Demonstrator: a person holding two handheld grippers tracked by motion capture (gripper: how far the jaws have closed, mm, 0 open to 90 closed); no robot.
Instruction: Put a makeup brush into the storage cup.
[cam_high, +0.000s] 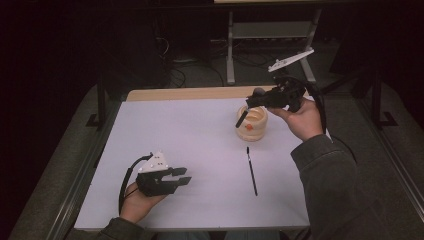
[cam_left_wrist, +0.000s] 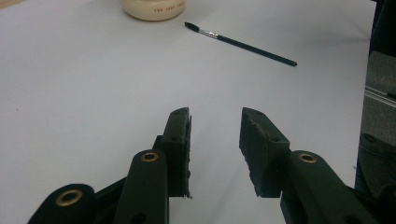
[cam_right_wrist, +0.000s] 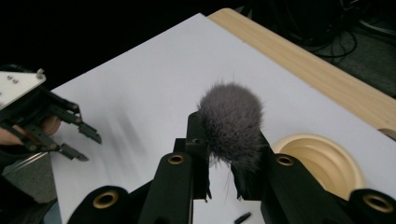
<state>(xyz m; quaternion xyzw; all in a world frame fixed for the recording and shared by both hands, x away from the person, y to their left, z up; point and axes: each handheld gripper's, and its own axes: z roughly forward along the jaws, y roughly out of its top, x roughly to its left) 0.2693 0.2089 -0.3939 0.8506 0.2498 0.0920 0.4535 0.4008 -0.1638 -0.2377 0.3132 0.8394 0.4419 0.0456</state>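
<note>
My left gripper (cam_high: 183, 177) rested low near the front left of the white table (cam_high: 200, 150), its 2 jaws apart with nothing between them. Further right, a thin black brush (cam_high: 251, 170) lay flat on the table, well apart from both grippers. Beyond it stood a cream jar (cam_high: 252, 124). My right gripper (cam_high: 248, 104) hung just above the jar, its jaws pinched on a big fluffy grey brush (cam_right_wrist: 231, 123), handle slanting down toward the jar's mouth.
</note>
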